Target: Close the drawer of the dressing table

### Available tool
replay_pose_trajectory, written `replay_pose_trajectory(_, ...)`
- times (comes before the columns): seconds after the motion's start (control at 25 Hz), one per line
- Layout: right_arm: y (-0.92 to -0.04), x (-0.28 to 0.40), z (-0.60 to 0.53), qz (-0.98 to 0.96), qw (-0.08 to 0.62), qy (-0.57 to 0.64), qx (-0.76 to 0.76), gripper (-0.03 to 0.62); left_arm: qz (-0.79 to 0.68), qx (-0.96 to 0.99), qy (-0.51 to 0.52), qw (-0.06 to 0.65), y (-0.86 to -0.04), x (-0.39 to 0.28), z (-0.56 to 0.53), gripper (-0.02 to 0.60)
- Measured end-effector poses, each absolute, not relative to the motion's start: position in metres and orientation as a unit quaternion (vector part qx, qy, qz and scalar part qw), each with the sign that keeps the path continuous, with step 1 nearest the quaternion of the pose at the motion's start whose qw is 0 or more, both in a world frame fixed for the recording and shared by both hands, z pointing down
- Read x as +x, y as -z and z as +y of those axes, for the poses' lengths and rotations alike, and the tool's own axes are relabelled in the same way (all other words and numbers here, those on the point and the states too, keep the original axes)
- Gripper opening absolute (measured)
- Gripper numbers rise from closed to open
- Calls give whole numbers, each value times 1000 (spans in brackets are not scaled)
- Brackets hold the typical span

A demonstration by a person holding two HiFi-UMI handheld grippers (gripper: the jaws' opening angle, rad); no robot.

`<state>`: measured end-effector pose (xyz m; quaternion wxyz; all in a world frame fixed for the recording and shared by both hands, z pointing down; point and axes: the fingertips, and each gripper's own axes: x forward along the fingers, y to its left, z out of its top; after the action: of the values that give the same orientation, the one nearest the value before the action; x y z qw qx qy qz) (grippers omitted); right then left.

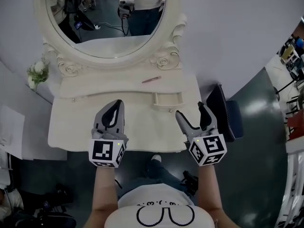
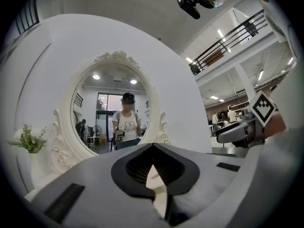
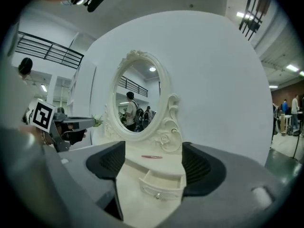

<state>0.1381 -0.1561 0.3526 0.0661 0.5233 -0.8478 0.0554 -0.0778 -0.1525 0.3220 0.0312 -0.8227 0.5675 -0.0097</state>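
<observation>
The white dressing table (image 1: 76, 122) stands below me under its oval mirror (image 1: 107, 18). A small drawer (image 1: 167, 100) in its raised back shelf is pulled out; in the right gripper view this drawer (image 3: 159, 184) shows straight ahead with its knob facing me. My right gripper (image 1: 191, 110) hovers over the tabletop just in front and right of the drawer, jaws open with nothing between them, apart from it. My left gripper (image 1: 114, 109) hangs over the middle of the tabletop, jaws shut and empty. The left gripper (image 2: 153, 146) faces the mirror.
A pink pen (image 1: 151, 80) lies on the shelf behind the drawer. White flowers (image 1: 37, 73) stand at the table's left end. A dark chair (image 1: 223, 113) sits against the table's right side. The mirror reflects a person holding the grippers.
</observation>
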Motion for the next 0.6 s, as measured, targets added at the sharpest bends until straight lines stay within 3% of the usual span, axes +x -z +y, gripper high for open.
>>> replay_pose_trajectory(0.36, -399, 155, -208, -846, 91, -115, 513, 343, 580, -813, 40, 4, -350, -58, -201, -3)
replay_pose_trajectory(0.6, -445, 152, -215, -832, 138, -153, 516, 268, 565, -823, 68, -2, -372, -53, -213, -3)
